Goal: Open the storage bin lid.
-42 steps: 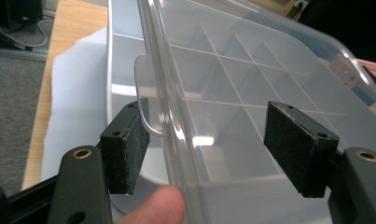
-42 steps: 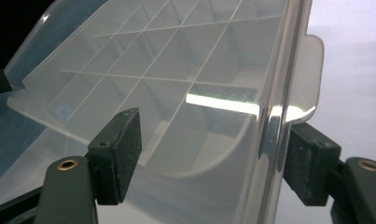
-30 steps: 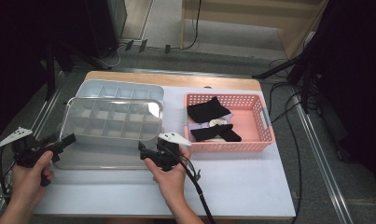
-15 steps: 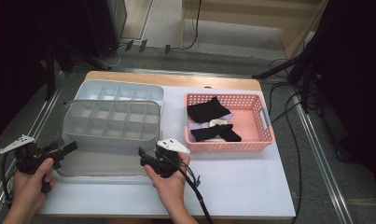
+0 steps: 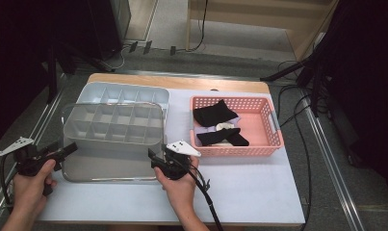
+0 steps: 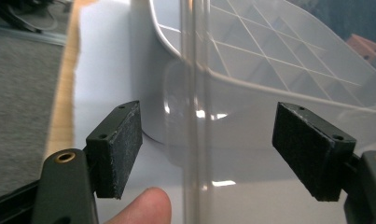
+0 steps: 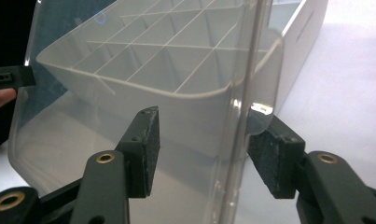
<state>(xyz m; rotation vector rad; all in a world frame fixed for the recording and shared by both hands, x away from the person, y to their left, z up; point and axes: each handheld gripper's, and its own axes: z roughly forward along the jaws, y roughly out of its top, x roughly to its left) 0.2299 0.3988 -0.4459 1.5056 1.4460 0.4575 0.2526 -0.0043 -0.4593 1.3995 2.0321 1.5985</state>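
left tool (image 6: 206, 154) straddling clear lid (image 5: 112, 139) edge, right tool (image 7: 202, 154) likewise, jaws apart

The clear lid (image 5: 112, 139) overlaps the divided tray (image 5: 119, 94), so the tray's near compartments show only dimly through it. In the pink basket (image 5: 273, 130) near the worktop's (image 5: 249, 192) right edge, black fabric (image 5: 215, 113) covers a pale item (image 5: 225, 126) too small to identify. In the left gripper view the lid's rim (image 6: 192, 93) is blurred, and the bottom edge cuts off a fingertip (image 6: 143, 207).
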